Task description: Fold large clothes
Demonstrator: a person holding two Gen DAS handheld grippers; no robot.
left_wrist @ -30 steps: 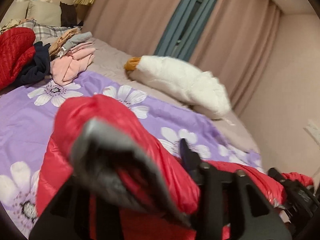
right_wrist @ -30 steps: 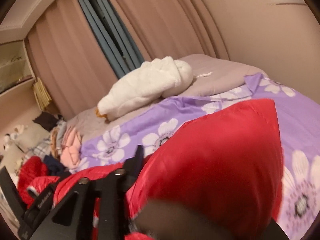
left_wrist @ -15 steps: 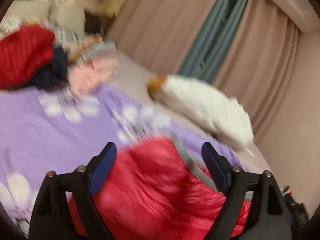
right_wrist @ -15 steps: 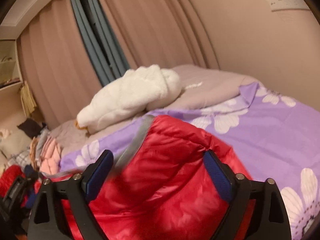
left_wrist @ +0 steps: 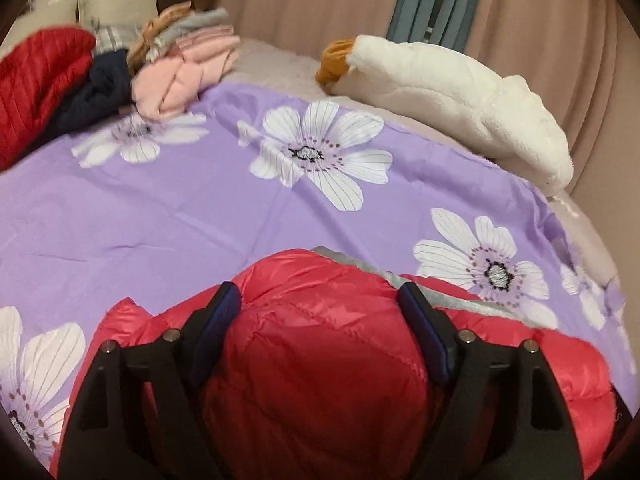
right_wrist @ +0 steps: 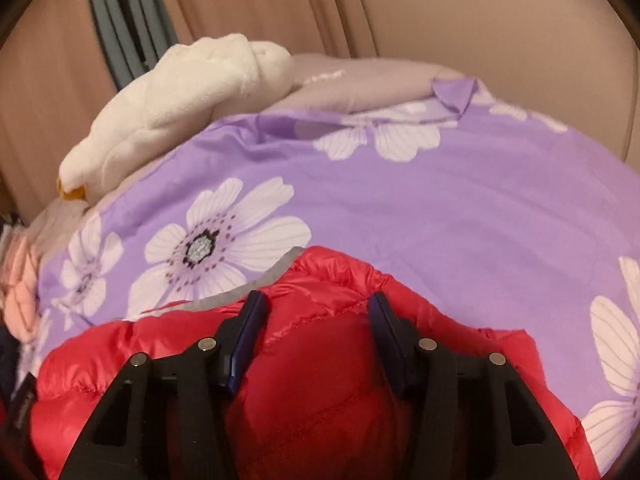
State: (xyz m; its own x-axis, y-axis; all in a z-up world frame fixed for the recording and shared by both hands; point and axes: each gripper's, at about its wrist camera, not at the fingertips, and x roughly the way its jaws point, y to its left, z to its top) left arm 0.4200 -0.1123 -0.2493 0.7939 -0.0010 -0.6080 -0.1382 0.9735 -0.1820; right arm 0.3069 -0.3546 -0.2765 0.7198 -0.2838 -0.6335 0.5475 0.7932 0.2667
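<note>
Both tools closing over red jacket (left_wrist: 320, 360); bedspread (left_wrist: 200, 208) beneath

A bed (left_wrist: 280, 52) is seen, covered by a purple flowered sheet (left_wrist: 200, 208). On the sheet a red puffer jacket (left_wrist: 320, 360) is laid at the near edge. At the far left a pile of clothes (left_wrist: 120, 68) is heaped — red, navy, pink — and a white plush toy (left_wrist: 460, 96) is laid along the back.

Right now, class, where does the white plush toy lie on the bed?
In the left wrist view the white plush toy lies at the upper right, just beyond the purple flowered sheet, before the curtains, right of the folded clothes pile.
</note>
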